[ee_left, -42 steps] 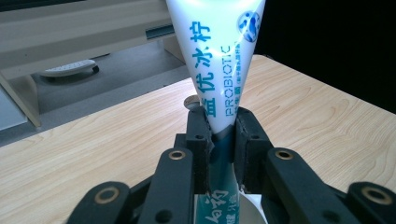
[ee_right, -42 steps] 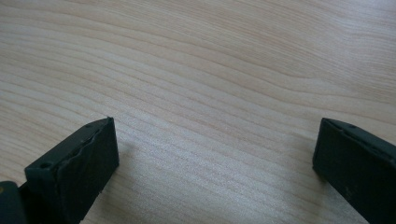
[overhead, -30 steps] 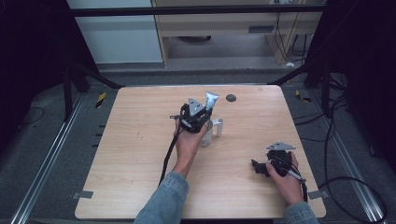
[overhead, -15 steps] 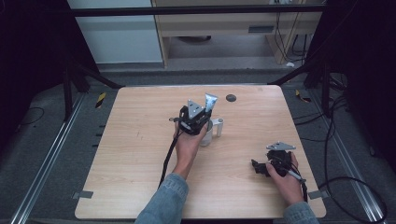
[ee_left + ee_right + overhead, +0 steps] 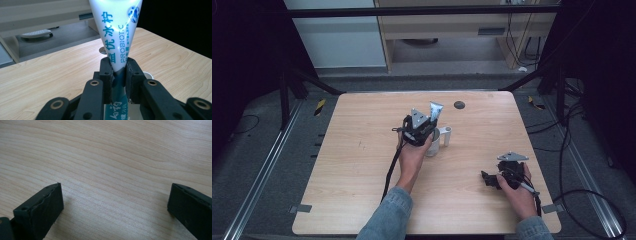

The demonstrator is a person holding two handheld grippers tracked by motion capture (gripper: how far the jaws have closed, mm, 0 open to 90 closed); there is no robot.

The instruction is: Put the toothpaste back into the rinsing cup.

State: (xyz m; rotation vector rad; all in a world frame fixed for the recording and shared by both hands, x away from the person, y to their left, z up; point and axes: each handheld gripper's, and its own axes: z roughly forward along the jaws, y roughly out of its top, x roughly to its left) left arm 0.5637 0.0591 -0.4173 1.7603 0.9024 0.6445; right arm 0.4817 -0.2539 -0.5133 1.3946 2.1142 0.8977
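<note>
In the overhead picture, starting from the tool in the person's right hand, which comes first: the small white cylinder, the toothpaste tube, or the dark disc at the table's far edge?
From the right tool:
1. Small white cylinder, mid-table.
2. Toothpaste tube, clamped in the left tool, just behind the cylinder.
3. Dark disc, near the far edge.

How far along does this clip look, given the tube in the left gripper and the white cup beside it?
Done: the left gripper has closed on the toothpaste tube and holds it upright near the white cup. In hand: the tube sits at the cup; whether its lower end is inside cannot be told. Left: releasing the tube. The right gripper rests open on the wooden table, holding nothing.
</note>
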